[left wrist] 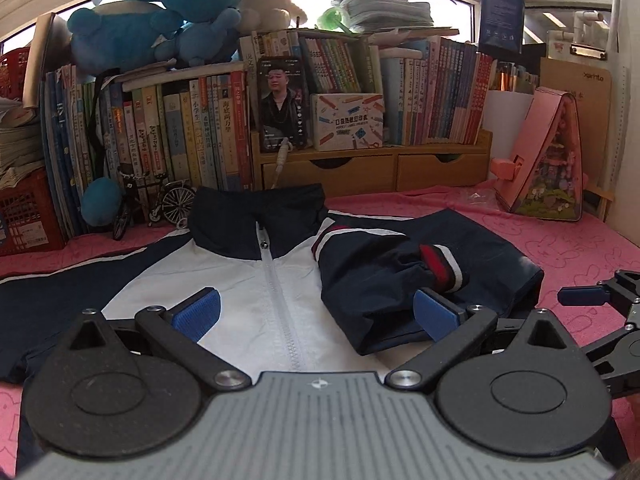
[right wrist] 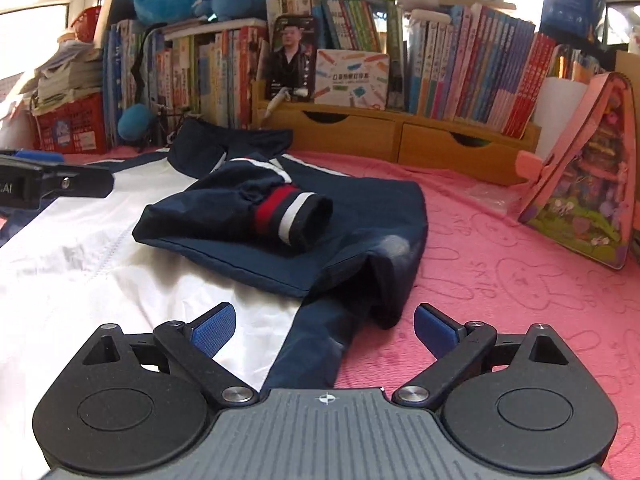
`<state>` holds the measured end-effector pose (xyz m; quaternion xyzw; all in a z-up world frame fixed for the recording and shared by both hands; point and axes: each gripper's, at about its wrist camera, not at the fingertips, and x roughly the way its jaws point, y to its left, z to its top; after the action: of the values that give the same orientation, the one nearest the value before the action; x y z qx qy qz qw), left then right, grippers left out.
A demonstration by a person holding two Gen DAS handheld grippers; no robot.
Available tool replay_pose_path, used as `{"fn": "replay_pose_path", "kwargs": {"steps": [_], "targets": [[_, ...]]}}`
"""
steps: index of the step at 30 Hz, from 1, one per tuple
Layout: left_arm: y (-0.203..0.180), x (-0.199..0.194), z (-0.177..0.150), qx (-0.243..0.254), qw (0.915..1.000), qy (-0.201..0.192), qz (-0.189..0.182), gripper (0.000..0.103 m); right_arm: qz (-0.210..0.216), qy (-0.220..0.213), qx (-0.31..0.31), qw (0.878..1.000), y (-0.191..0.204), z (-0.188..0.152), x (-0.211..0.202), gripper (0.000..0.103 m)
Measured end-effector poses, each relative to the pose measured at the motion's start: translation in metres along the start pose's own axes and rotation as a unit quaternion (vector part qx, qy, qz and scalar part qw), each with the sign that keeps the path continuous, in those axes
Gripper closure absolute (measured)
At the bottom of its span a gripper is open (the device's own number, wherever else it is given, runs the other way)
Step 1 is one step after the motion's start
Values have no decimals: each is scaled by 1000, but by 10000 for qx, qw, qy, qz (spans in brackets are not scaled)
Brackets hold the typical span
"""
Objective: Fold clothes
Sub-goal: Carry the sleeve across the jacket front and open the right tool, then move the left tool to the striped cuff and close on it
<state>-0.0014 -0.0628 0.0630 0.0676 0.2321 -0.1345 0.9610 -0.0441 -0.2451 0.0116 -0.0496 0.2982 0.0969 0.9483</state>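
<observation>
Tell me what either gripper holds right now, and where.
Nothing. The left gripper and right gripper both stand open above the jacket, pads clear of the fabric.

We see navy-and-white zip jacket (left wrist: 240, 280), its red-white striped cuff (right wrist: 294, 216); pink bunny-print cloth (right wrist: 520, 300); blue gripper pads (right wrist: 212, 328).

Left wrist view looked low and close over the jacket (left wrist: 240, 280) toward the bookshelf (left wrist: 360, 92), right wrist view faced likewise from further right, both shared jacket (right wrist: 120, 260), shelf (right wrist: 400, 80), pink cover (right wrist: 500, 300).
</observation>
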Motion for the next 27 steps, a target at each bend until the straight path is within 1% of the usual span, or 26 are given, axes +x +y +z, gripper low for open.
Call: {"fn": "replay_pose_path", "kwargs": {"steps": [2,4,5,7,10,12,14,16,17,18,19,21,22,23,24,25,26,27], "targets": [[-14,23,6,319,9995,25,25,0,37,79,39,10000,5,-2,10,7],[-21,52,7,517,9984,239,72,0,-14,234,101,9997,5,-3,18,6],[-21,66,6,594,9974,374,170,0,-39,311,132,9994,5,-3,22,6],[-15,85,3,628,9953,580,458,0,-76,418,214,9989,4,-4,26,2],[19,88,-4,329,9932,680,882,0,0,482,358,9982,-2,-6,29,0],[45,85,-9,103,9898,727,1218,0,-1,485,355,9982,-1,-6,29,0],[72,79,-16,-80,9832,754,1659,0,-6,486,349,9982,-1,-7,28,0],[100,70,-22,-310,9716,796,2209,0,-5,489,355,9982,-1,-7,28,0],[111,65,-25,-439,9665,810,2394,0,-6,490,354,9982,-1,-7,28,0],[116,58,-26,-545,9673,760,2358,0,-7,491,355,9982,-1,-6,28,0],[120,50,-26,-636,9704,674,2230,0,-7,493,356,9982,-1,-6,29,0],[107,35,-21,-491,9834,337,1712,0,-9,495,357,9981,-1,-6,29,0],[94,27,-17,-280,9893,132,1426,0,-10,495,359,9981,-1,-6,29,0],[71,22,-11,137,9938,-85,1097,0,-12,496,359,9981,-1,-6,29,0],[48,20,-5,555,9948,-223,818,0,-14,496,361,9981,-1,-6,29,0],[27,24,-1,852,9942,-289,595,0,-15,497,362,9981,-1,-6,29,0],[7,29,2,1106,9926,-338,378,0,-16,497,364,9981,-1,-6,29,0],[-9,38,5,1223,9918,-320,212,0,-16,498,364,9981,-1,-6,29,0]]}}
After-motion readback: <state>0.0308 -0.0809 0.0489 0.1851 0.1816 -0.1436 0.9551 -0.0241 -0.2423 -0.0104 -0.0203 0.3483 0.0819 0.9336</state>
